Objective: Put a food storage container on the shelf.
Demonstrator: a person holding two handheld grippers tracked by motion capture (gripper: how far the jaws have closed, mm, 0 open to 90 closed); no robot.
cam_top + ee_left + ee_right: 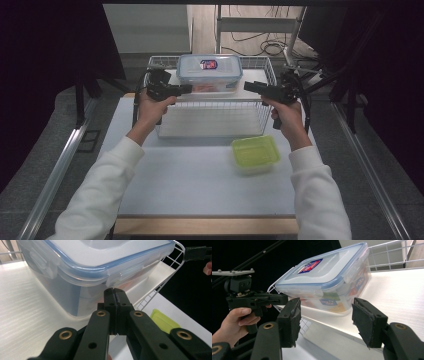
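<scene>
A clear plastic box (209, 70) with a blue-rimmed snap lid and a red-and-blue label stands in the far part of a white wire basket (215, 106). My left gripper (188, 89) points at the box's left side, level with its lid. In the left gripper view its jaws (115, 293) are shut together with nothing between them, tips right at the box's (100, 257) side clip. My right gripper (247, 85) points at the box's right side. Its pads stand open (327, 307), short of the box (324, 272) and not touching it.
A shallow lime-green container (255, 154) lies on the white table top just in front of the basket's right corner, below my right wrist. The basket's wire walls (387, 255) rise around the box. Dark curtains flank the table, and cables lie on the floor behind.
</scene>
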